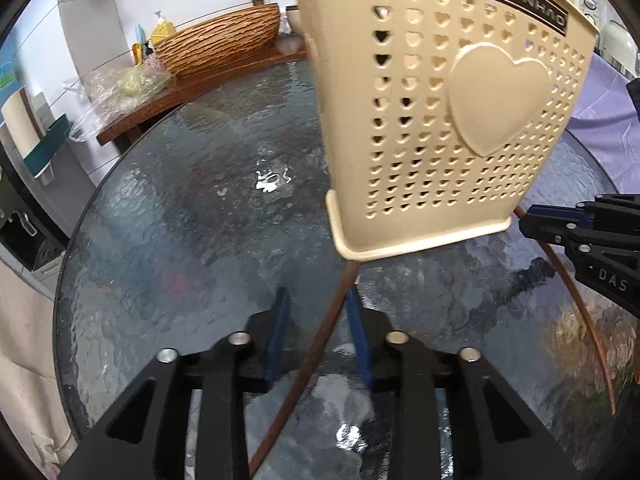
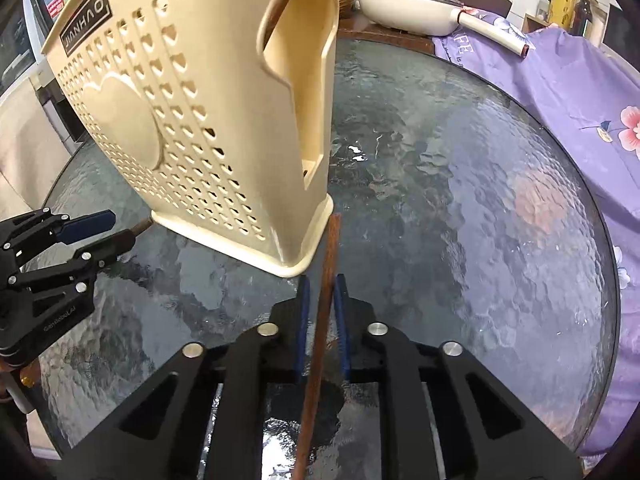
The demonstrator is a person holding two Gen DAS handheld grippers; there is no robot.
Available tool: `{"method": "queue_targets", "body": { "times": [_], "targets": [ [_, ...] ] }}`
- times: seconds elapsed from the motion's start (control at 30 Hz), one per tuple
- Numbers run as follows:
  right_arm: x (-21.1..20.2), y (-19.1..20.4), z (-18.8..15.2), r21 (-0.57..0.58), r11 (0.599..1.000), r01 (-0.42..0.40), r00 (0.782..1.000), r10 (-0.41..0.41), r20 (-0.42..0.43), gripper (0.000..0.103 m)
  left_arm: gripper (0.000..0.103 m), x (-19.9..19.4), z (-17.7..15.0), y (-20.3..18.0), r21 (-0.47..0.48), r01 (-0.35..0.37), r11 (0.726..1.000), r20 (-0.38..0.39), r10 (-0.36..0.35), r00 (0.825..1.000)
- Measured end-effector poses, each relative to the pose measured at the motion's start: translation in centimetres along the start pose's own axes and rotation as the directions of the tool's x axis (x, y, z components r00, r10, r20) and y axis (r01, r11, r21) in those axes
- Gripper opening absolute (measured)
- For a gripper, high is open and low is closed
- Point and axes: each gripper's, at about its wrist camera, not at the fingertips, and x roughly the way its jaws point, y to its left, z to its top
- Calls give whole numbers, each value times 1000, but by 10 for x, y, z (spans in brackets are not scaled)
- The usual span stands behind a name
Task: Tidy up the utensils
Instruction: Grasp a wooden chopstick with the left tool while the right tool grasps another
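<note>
A beige perforated utensil holder (image 1: pixel 440 112) with a raised heart stands on the round glass table (image 1: pixel 180 220); it also shows in the right wrist view (image 2: pixel 192 128). A brown chopstick (image 1: pixel 320 352) lies between the blue pads of my left gripper (image 1: pixel 318 300), whose jaws stand apart around it, its tip at the holder's base. My right gripper (image 2: pixel 320 284) has its pads close around a second brown chopstick (image 2: pixel 324 300) just in front of the holder's corner. My right gripper also shows in the left wrist view (image 1: pixel 532 220), and my left gripper in the right wrist view (image 2: pixel 116 232).
A woven basin (image 1: pixel 220 40) with a brass tap, soap bottles and plastic bags sit on a wooden counter behind the table. A white pan (image 2: pixel 412 4) and a purple flowered cloth (image 2: pixel 560 92) lie at the right. The table edge (image 2: pixel 600 280) curves close by.
</note>
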Motion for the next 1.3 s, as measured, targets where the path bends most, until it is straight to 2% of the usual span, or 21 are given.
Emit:
{"method": "queue_targets", "body": {
  "times": [0.07,0.13,0.37,0.5,0.67,0.97,1.3],
  "targets": [
    [1,-3,0,4,1000,-6,1000,6,5,9,15,0,0,-4,13,-3,1000,4,3,1000],
    [0,-5,-2,10,1000,-9,1000,8,7,8,11,-1,-2,-11,23,-12,1000,8,12,1000],
    [-14,-16,-14,63,995,-75,996,72,50,8,7,-8,-5,-8,-18,-7,1000,17,7,1000],
    [-33,-17,-17,74,990,-119,989,111,99,8,7,-30,-5,1,-74,33,997,58,-29,998],
    [-66,-15,-19,69,983,-169,971,154,186,8,6,-66,-3,8,-112,57,992,139,-41,989],
    [-119,-19,-29,61,971,-232,936,205,287,7,6,-125,-3,7,-127,102,987,255,-67,965],
    [-174,-12,-35,13,962,-274,889,248,384,8,6,-168,0,-2,-104,131,986,340,-89,936]
  ]
}}
